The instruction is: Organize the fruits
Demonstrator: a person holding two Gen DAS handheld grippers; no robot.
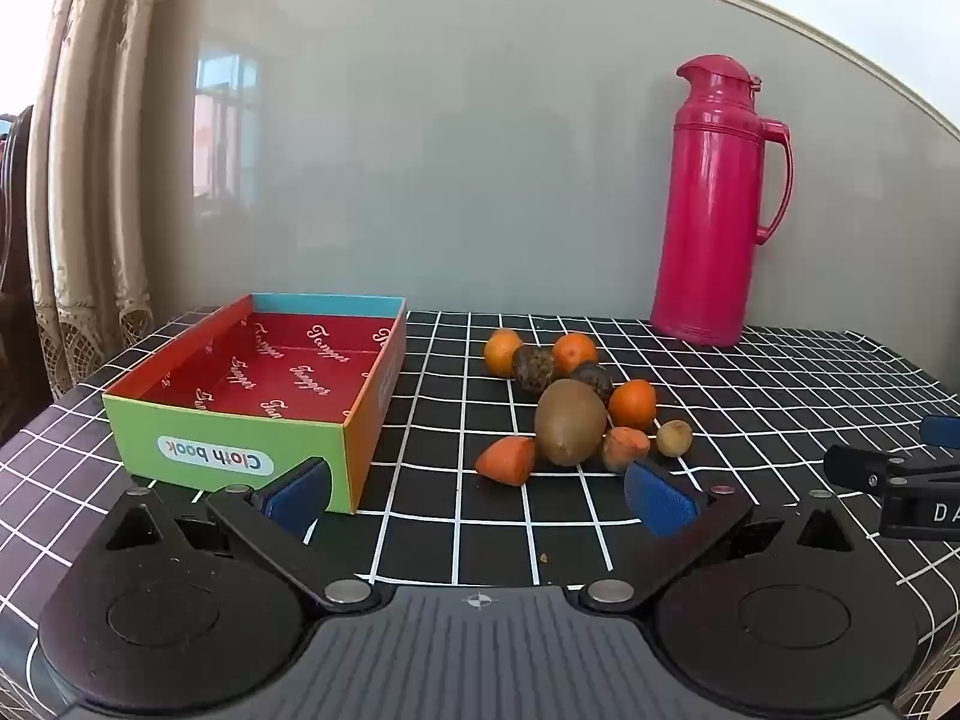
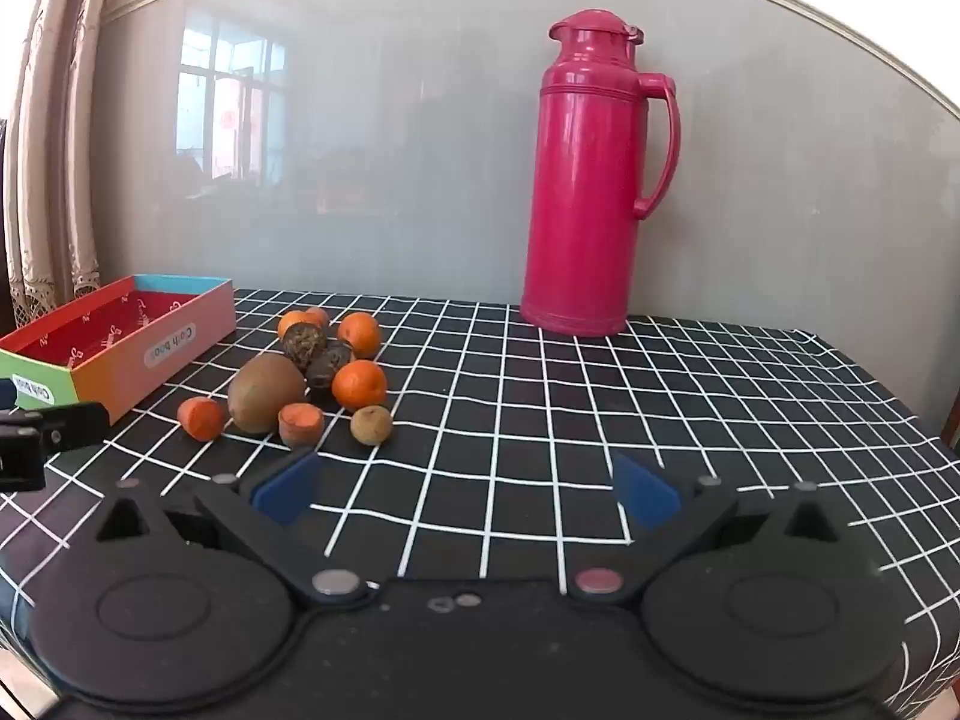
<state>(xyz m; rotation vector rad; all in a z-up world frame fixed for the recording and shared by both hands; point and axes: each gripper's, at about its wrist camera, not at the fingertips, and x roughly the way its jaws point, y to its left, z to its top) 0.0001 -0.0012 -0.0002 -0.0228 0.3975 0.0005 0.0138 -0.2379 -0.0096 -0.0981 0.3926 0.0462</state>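
Note:
A heap of fruit lies on the black checked tablecloth [image 1: 456, 516]: a brown kiwi [image 1: 569, 423] [image 2: 265, 392], small oranges [image 1: 632, 404] [image 2: 359, 384], two carrot stubs [image 1: 507, 460] [image 2: 201, 417], dark wrinkled fruits [image 1: 534, 368] [image 2: 304, 342] and a small tan fruit [image 1: 674, 437] [image 2: 371, 425]. An open colourful box [image 1: 255, 384] [image 2: 120, 336] with a red inside stands left of the heap and holds nothing. My left gripper [image 1: 480, 495] hangs open just short of the heap. My right gripper [image 2: 467, 489] is open too, to the right of the fruit.
A tall pink thermos jug [image 1: 717, 204] [image 2: 591, 180] stands at the back by the grey wall. A curtain [image 1: 78, 192] hangs at the far left. The cloth falls off at the right edge [image 2: 924, 420].

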